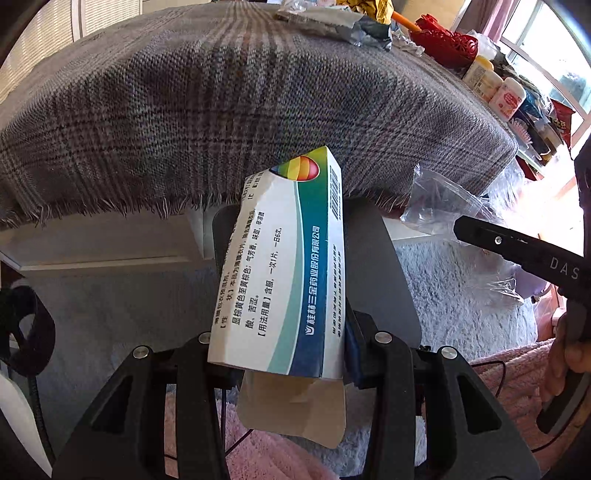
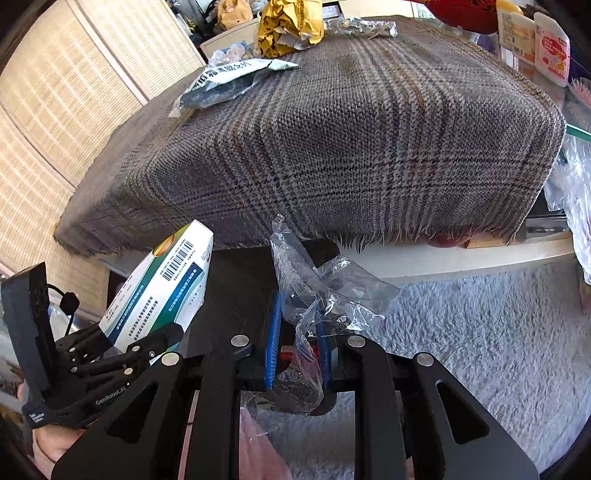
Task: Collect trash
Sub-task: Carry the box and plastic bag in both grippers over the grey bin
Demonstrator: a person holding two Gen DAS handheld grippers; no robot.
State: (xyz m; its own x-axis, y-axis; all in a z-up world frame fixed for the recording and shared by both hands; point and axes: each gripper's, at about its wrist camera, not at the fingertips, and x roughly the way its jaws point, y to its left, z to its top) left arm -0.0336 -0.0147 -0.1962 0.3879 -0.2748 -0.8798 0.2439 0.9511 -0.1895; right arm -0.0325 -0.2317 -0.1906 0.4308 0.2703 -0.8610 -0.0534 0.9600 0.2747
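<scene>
While both claws are pointing down past the front edge of the table, each one is already holding a piece of trash. Closest in the left view, the left claw [image 1: 284,354] is partly closed and squeezing the lower end of a medicine box [image 1: 284,266], which is sticking up and away from it with its bottom flap hanging open. That box is looking light and made of thin card, so a hard squeeze could be crushing it; holding it across its flat sides near the end looks like a good spot.

Closest in the right view, the right claw [image 2: 295,354] is nearly closed, and its blue pads [image 2: 273,339] are pinching a clear plastic wrapper [image 2: 314,291]. The wrapper is looking very light, crinkly and slippery, so it is probably best pinched tight where it is bunched up.

Below them a fluffy gray rug [image 2: 480,350] is covering the floor. Farther off, a checked cloth [image 2: 351,147] is lying over the table. At the far side more trash is waiting: a torn gray packet [image 2: 229,79] and a crumpled gold wrapper [image 2: 288,22], with bottles [image 2: 552,48] standing beyond
</scene>
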